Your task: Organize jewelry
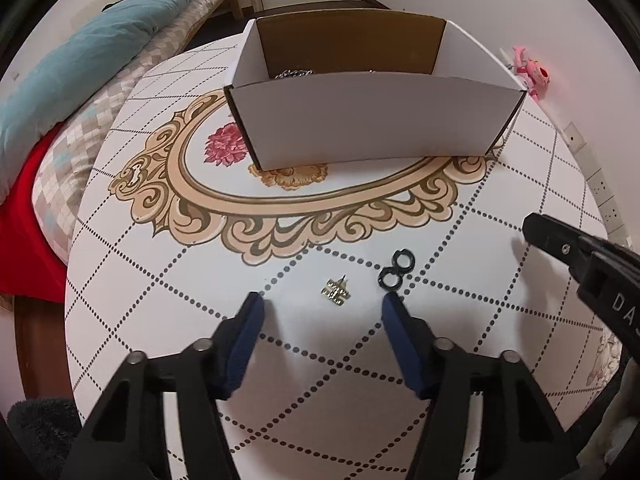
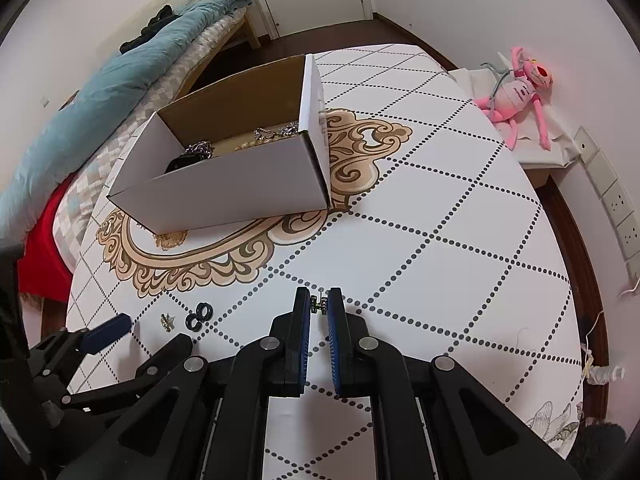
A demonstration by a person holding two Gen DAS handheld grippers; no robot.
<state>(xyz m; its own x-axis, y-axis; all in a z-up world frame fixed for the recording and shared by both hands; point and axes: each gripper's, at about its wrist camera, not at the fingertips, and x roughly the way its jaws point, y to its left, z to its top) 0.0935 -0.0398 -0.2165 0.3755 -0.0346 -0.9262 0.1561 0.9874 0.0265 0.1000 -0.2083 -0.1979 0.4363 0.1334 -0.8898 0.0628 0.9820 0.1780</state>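
My right gripper is shut on a small gold earring, pinched at the fingertips just above the patterned table. My left gripper points down at the table with its blue pads apart. A second gold earring lies flat just ahead of its tips, touched by neither pad. Two black rings lie side by side to the right of that earring. An open white cardboard box stands further back and holds silver chains, beads and a black item.
The right gripper's black finger reaches in from the right edge of the left wrist view. A bed with a teal duvet runs along the table's left side. A pink plush toy lies on a stand beyond the far right edge.
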